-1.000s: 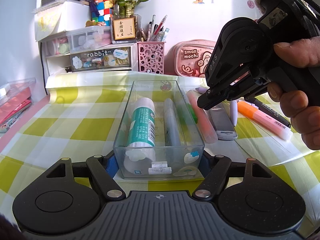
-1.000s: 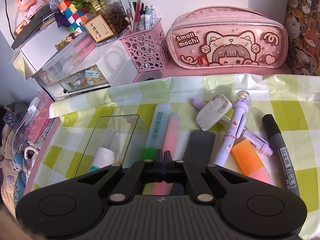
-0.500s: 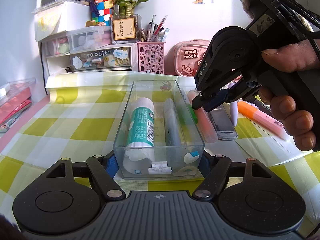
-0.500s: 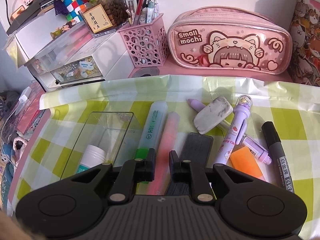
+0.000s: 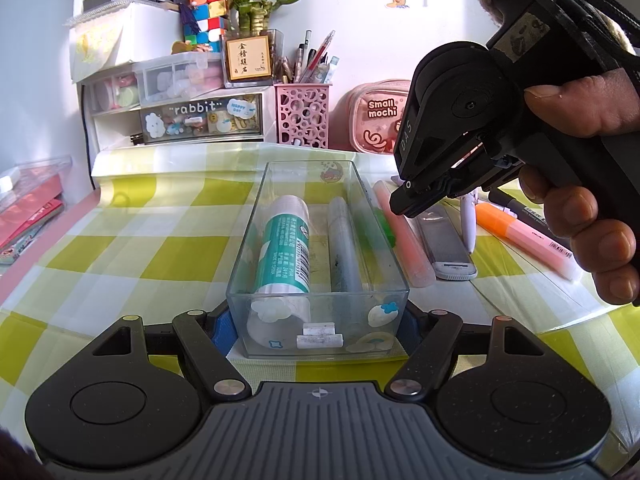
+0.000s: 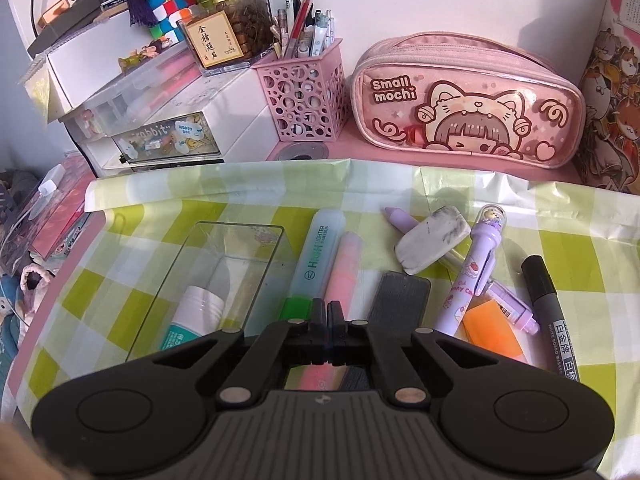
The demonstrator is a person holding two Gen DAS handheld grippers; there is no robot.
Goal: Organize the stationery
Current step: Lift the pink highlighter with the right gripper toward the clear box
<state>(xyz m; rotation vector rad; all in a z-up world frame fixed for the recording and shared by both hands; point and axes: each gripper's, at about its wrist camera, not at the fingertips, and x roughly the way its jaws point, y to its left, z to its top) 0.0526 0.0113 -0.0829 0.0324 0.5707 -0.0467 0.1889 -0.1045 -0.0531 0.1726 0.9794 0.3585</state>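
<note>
A clear plastic box (image 5: 318, 292) sits on the checked cloth between the fingers of my left gripper (image 5: 318, 320), which holds its near end. Inside lie a teal glue stick (image 5: 286, 256) and a grey pen (image 5: 342, 240). The box (image 6: 224, 280) also shows in the right wrist view. My right gripper (image 6: 328, 312) is shut and empty, hovering above a pink highlighter (image 6: 342, 272) and a green highlighter (image 6: 316, 256) that lie right of the box. It appears in the left wrist view (image 5: 416, 196) above the pink highlighter (image 5: 404, 240).
Right of the box lie a black flat case (image 6: 400, 296), a dirty eraser (image 6: 432, 240), a purple pen (image 6: 476, 272), an orange highlighter (image 6: 492, 332) and a black marker (image 6: 552, 316). A pink pen holder (image 6: 304, 92), a pink pencil case (image 6: 468, 104) and drawers (image 6: 160, 136) stand behind.
My right gripper opened slightly half a second ago and has shut again, empty. It has drifted a little over the highlighters. The left gripper and box have not moved.
</note>
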